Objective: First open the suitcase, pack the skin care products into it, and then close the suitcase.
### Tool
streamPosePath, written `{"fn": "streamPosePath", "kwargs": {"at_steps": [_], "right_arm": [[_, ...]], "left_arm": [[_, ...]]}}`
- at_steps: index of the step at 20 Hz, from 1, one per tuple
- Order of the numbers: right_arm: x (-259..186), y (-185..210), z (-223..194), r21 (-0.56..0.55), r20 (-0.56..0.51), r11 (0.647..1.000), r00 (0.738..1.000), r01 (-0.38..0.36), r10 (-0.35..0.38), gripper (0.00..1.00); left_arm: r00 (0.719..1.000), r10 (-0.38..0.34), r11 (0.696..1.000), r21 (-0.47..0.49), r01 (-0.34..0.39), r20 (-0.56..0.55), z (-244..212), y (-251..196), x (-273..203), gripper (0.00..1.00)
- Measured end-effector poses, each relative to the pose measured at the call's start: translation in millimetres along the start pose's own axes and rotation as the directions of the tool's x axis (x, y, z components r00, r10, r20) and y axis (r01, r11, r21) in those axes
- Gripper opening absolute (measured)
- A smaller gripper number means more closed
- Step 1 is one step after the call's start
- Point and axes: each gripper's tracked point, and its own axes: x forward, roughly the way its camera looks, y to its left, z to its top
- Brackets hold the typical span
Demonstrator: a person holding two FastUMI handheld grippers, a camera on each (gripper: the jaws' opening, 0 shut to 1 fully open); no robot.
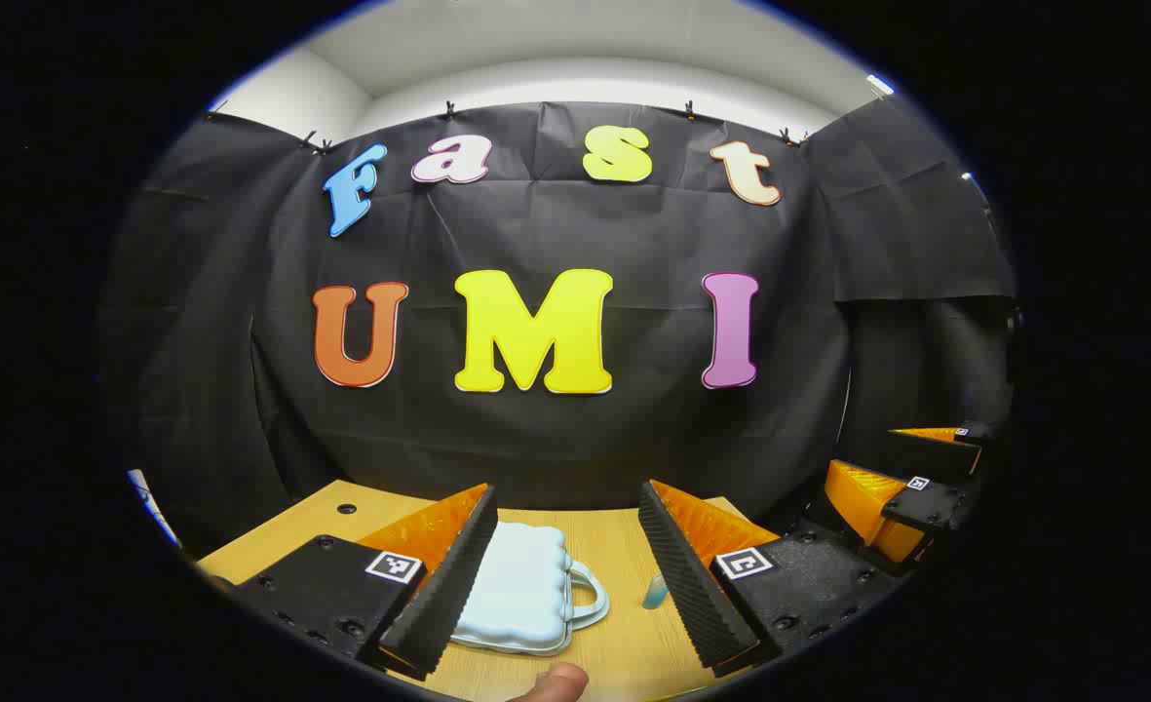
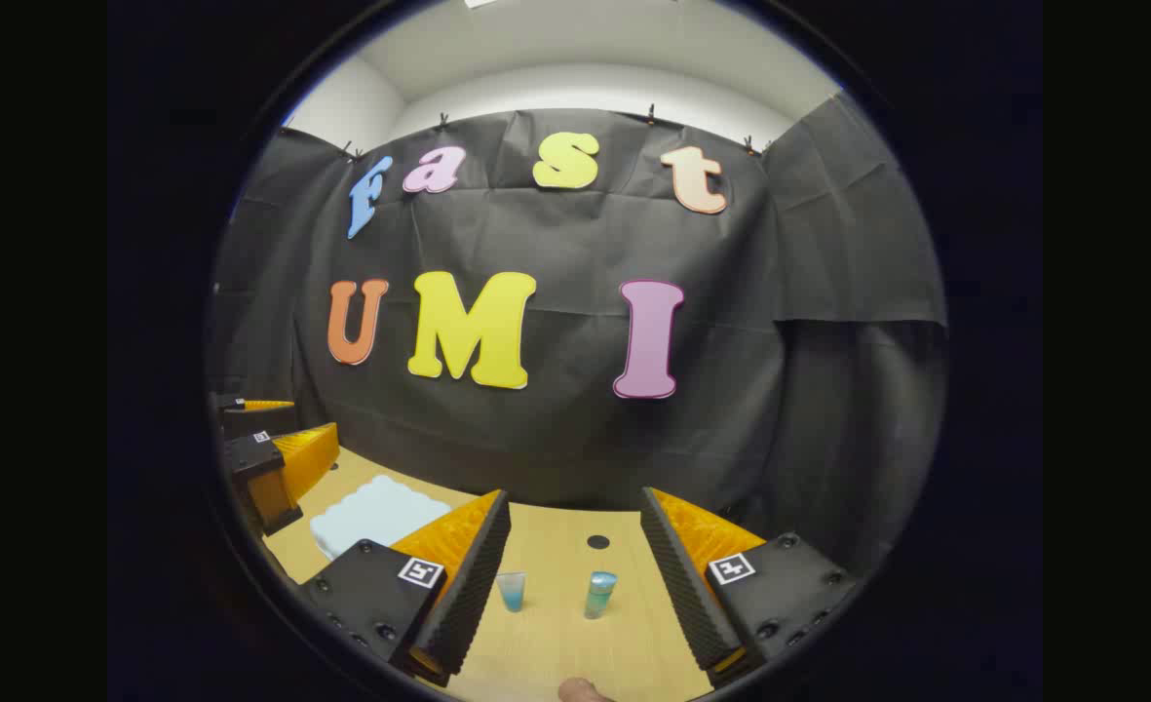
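Holding both grippers above the near edge of the wooden table (image 1: 624, 546), we have each one released with its fingers spread wide and nothing between them; in the left gripper view the left gripper (image 1: 565, 575) frames the pale blue suitcase (image 1: 521, 595), which lies flat and closed on the tabletop just ahead, its scalloped lid up and its handle (image 1: 590, 595) pointing toward the gripper's right finger; the left finger covers the suitcase's left side; a small blue skin care bottle (image 1: 655, 590) peeks out just beside the right finger, mostly hidden by it; the right gripper (image 1: 911, 507) shows farther off at the right edge; in the right gripper view the right gripper (image 2: 575, 575) frames two skin care items standing upright and apart on the table, a clear blue tube (image 2: 512, 591) close by the left finger and a blue capped bottle (image 2: 598, 594) nearer the middle; beyond the left finger lies the suitcase (image 2: 375, 517), partly covered, with the left gripper (image 2: 278, 468) above its far side; a fingertip (image 1: 556, 682) intrudes at the bottom rim, cut off.
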Motion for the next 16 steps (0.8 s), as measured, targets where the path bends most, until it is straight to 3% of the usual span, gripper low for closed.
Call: {"fn": "streamPosePath", "kwargs": {"at_steps": [16], "right_arm": [[-1, 29, 5, -0.017, 0.021, 0.997, 0.997, -0.074, 0.074, 0.8]], "left_arm": [[1.0, 0.027, 1.0, 0.002, -0.027, 0.011, -1, 5, 1, 0.93]]}}
